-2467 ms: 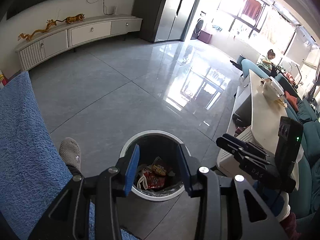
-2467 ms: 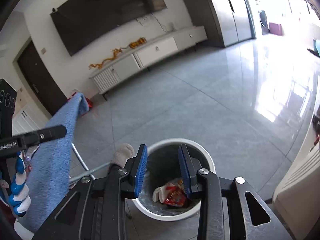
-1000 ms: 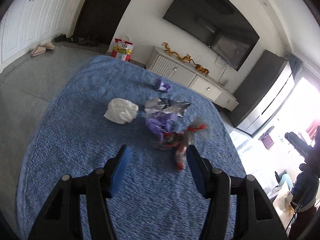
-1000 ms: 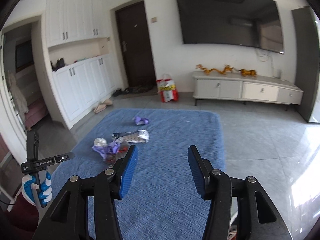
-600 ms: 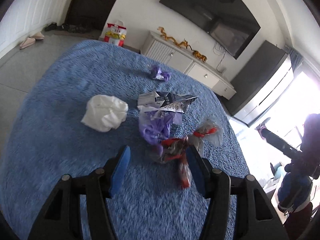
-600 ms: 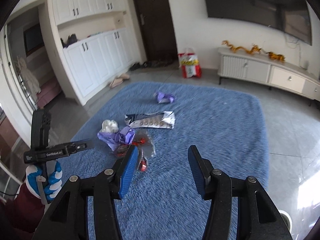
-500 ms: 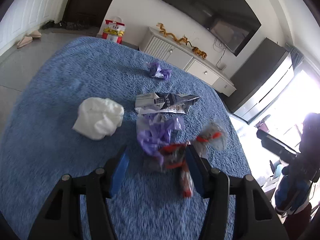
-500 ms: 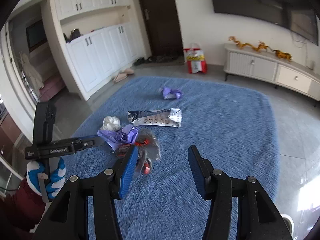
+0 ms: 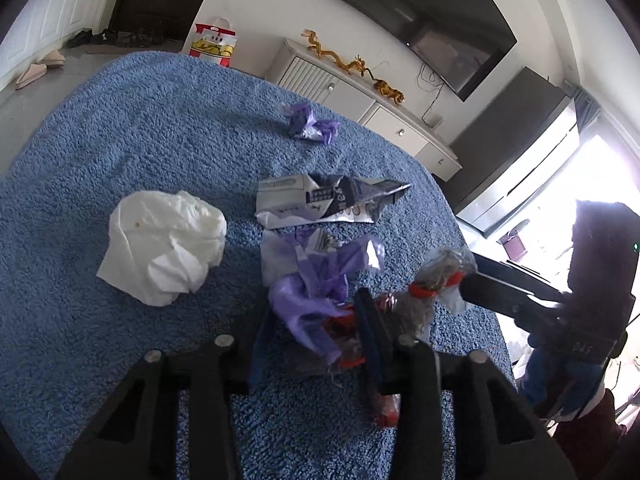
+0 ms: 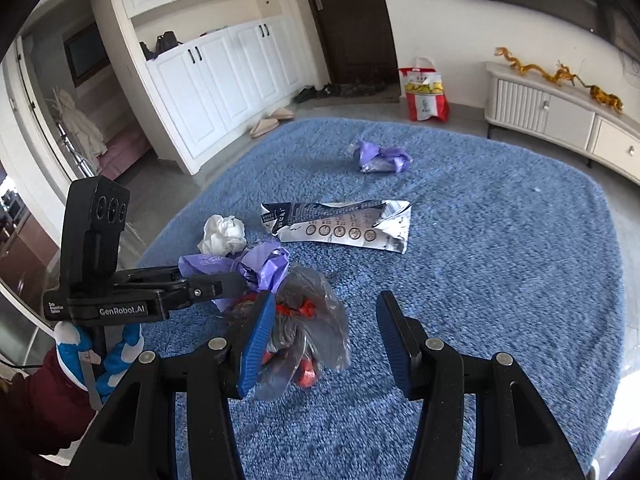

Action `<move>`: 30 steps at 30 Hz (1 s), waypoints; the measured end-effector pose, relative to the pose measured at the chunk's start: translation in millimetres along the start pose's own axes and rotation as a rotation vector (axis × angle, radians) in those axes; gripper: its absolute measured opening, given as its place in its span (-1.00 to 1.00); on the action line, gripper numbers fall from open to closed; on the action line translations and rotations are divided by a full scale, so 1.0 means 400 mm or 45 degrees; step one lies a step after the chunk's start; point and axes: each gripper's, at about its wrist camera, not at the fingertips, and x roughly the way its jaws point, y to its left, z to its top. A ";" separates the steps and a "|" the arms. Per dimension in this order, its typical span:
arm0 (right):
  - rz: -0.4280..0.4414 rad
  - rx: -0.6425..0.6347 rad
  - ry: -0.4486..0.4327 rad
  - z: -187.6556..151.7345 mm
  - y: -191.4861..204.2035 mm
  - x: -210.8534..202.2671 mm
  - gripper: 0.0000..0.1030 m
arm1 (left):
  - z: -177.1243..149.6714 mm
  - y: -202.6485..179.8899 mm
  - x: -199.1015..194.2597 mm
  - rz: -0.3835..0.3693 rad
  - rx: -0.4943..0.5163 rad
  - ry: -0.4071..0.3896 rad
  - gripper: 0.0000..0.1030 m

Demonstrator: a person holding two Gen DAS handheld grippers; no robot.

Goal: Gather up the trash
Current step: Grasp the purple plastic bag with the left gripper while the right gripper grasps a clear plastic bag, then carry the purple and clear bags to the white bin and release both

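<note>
Trash lies on a blue carpet (image 9: 120, 140). My left gripper (image 9: 312, 340) is open, its jaws on either side of a crumpled purple bag (image 9: 316, 296) tangled with a clear red-printed wrapper (image 9: 432, 284). A white tissue wad (image 9: 164, 244), a silver snack packet (image 9: 328, 204) and a small purple wrapper (image 9: 310, 124) lie beyond. My right gripper (image 10: 326, 340) is open and empty, just right of the clear wrapper (image 10: 312, 320). The purple bag (image 10: 260, 264), tissue (image 10: 224, 234), packet (image 10: 340, 224) and far purple wrapper (image 10: 380, 158) also show there.
A low white TV cabinet (image 9: 360, 92) stands beyond the carpet under a wall TV. A red and yellow shopping bag (image 10: 424, 94) sits by the dark door. White cupboards (image 10: 216, 76) and slippers (image 10: 272, 122) are at the left.
Both grippers swung away from the bin to the carpet and closed in on the trash. My left gripper's jaws now straddle the purple bag and wrapper.
</note>
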 end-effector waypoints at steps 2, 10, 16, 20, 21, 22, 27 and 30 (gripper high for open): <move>0.025 0.010 0.014 0.001 0.001 0.017 0.01 | -0.003 0.002 0.004 -0.006 0.004 0.006 -0.49; 0.066 0.013 0.017 -0.001 0.009 0.033 -0.50 | -0.008 -0.010 -0.007 -0.023 0.022 -0.021 -0.63; 0.060 -0.008 -0.009 -0.011 0.021 0.005 -0.80 | -0.007 -0.018 -0.035 -0.037 0.028 -0.061 -0.66; 0.062 -0.045 -0.038 -0.015 0.048 -0.030 -0.83 | -0.005 -0.023 -0.067 -0.046 0.028 -0.091 -0.66; 0.063 -0.054 -0.043 -0.015 0.053 -0.037 -0.83 | -0.005 -0.026 -0.078 -0.046 0.030 -0.102 -0.66; 0.063 -0.063 -0.050 -0.016 0.058 -0.047 -0.83 | -0.005 -0.029 -0.086 -0.046 0.032 -0.109 -0.66; 0.055 -0.095 -0.091 -0.027 0.089 -0.097 -0.84 | -0.013 -0.046 -0.140 -0.047 0.049 -0.156 -0.66; 0.039 -0.099 -0.127 -0.028 0.095 -0.137 -0.84 | -0.019 -0.056 -0.174 -0.043 0.062 -0.184 -0.66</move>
